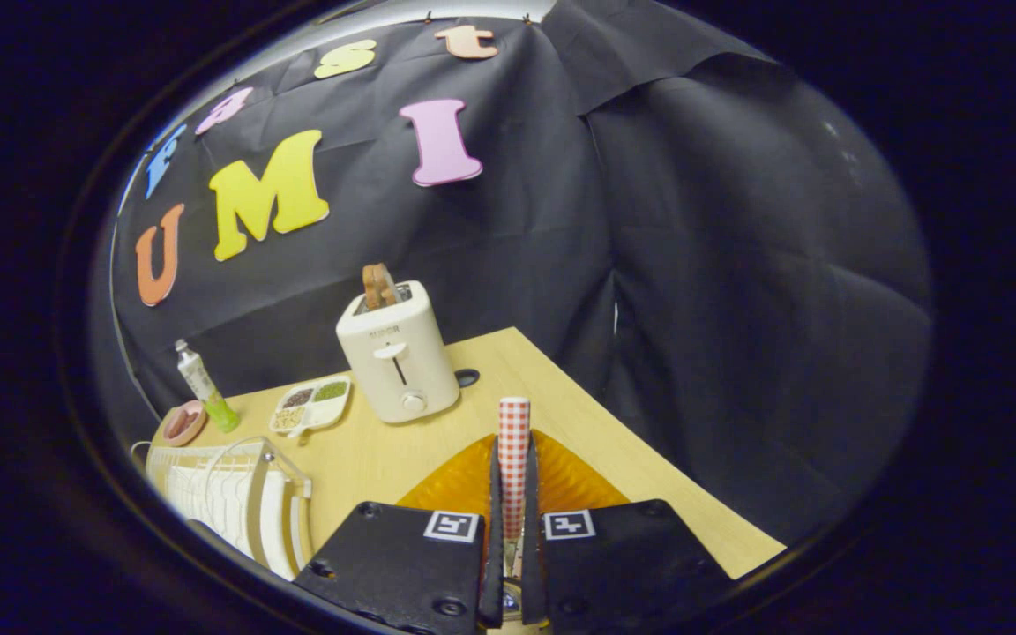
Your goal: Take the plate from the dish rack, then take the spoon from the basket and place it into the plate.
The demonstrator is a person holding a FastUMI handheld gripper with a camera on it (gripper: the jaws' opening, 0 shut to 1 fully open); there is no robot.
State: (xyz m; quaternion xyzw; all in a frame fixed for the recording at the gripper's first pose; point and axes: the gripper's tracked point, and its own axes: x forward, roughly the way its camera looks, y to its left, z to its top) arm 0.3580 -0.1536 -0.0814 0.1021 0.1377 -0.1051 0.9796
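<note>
My gripper (pixel 514 472) is shut on the spoon (pixel 514 423). Its red-and-white checked handle stands upright between the two fingers and sticks out past their tips. A bit of shiny metal shows low down between the fingers. An orange ribbed plate (pixel 455 483) lies flat on the wooden table (pixel 614 441), right under and just ahead of the fingers, which hide its middle. The spoon hangs over this plate. The white wire dish rack (pixel 235 494) stands to the left of the fingers with white plates upright in it.
A cream toaster (pixel 398 362) with bread in its slot stands beyond the plate. Left of it lie a divided snack tray (pixel 312 404), a tube with a green cap (pixel 204 386) and a pink roll (pixel 183 422). The table's right edge runs close beside the plate.
</note>
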